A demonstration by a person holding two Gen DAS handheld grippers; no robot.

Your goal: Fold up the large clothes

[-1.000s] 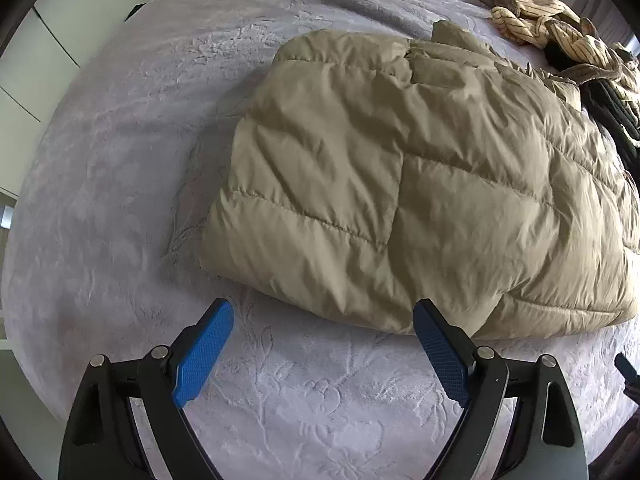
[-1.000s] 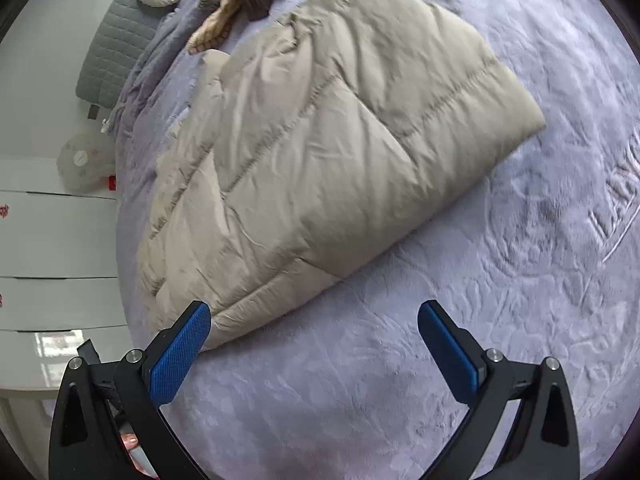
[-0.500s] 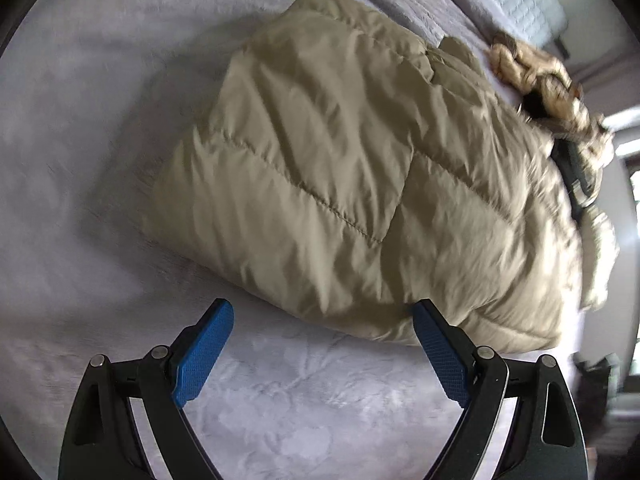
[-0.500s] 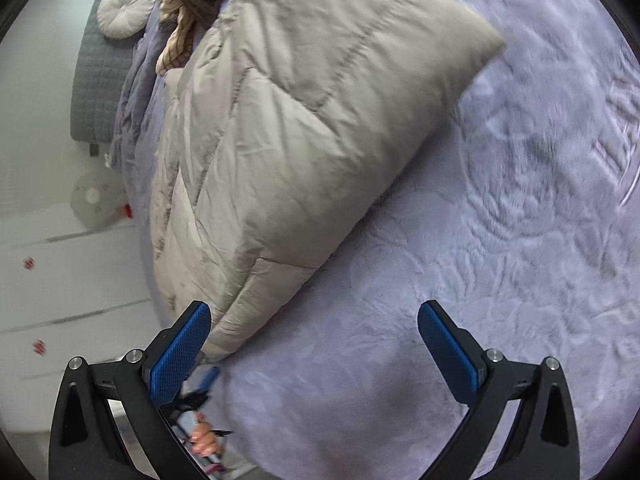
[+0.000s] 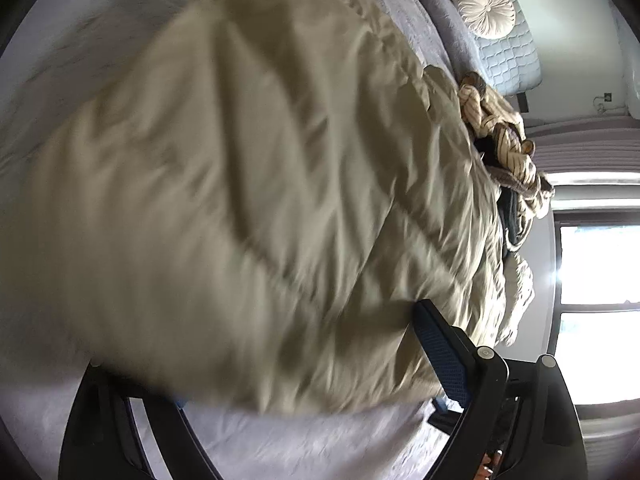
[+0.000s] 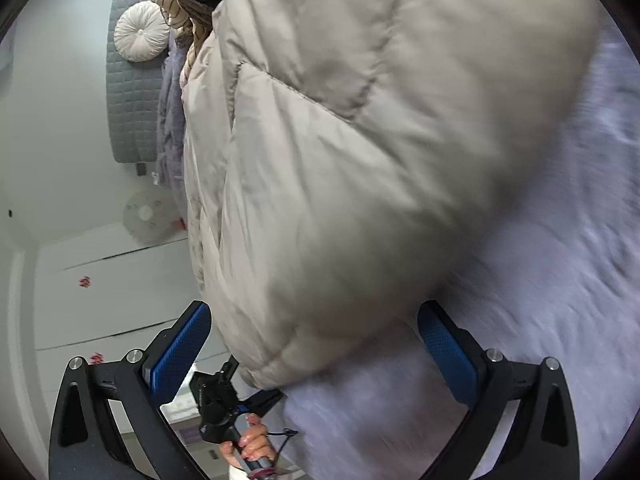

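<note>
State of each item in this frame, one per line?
Puffer jacket: folded, lying on the bed, its near edge between both grippers' jaws.
Left gripper: jaws open.
Right gripper: jaws open.
Striped garment: crumpled, unfolded.
Round cushion: against the headboard.

Left tool gapes wide around the beige puffer jacket's near edge.

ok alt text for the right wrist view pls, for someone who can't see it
A folded beige puffer jacket lies on a pale purple bedspread and fills most of the view, its near corner between the open blue pads of the right tool. Lower left, a hand holds the left tool's handle beside white cupboards.
</note>
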